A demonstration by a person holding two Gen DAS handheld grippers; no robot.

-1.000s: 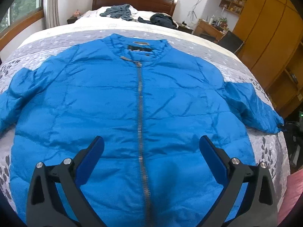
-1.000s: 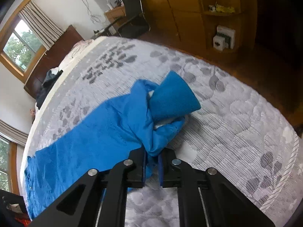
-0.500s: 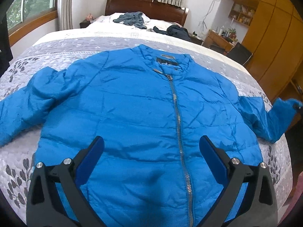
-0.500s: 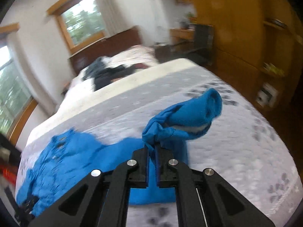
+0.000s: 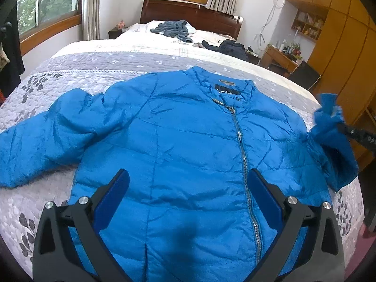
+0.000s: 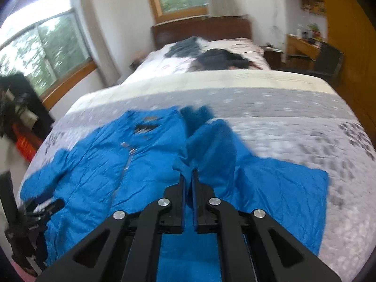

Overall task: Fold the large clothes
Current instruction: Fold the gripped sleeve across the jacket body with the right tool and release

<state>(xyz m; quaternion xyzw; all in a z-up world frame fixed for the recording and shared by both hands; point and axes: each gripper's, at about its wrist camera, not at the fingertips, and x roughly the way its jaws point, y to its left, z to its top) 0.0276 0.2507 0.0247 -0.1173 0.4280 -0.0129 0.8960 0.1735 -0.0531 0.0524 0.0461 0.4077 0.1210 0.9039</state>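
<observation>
Clearly, a blue padded jacket (image 5: 188, 145) is spread front-up on the quilted bedspread (image 5: 77, 70) of a bed, with the zipper (image 5: 242, 155) closed and the collar turned toward the headboard (image 5: 192, 14). It is laid flat like this so that the sleeves can be folded over the body first.

The right gripper (image 6: 188, 176) is seen with its fingers pressed almost together, and a fold of the sleeve (image 6: 211, 141) near the cuff is pinched between them. The sleeve is held lifted above the bedspread, and it is probably being carried inward across the chest; this is a judgement from the raised cloth and the blurred right wrist view. In the left wrist view the same sleeve (image 5: 333, 141) is seen standing up at the jacket's edge.

The left gripper (image 5: 188, 195) is held above the lower front of the jacket with its fingers spread wide, and nothing is gripped by it. It seems to be kept ready there, perhaps so the body can be pressed down. The other sleeve (image 5: 44, 141) lies flat and is not yet folded.
</observation>
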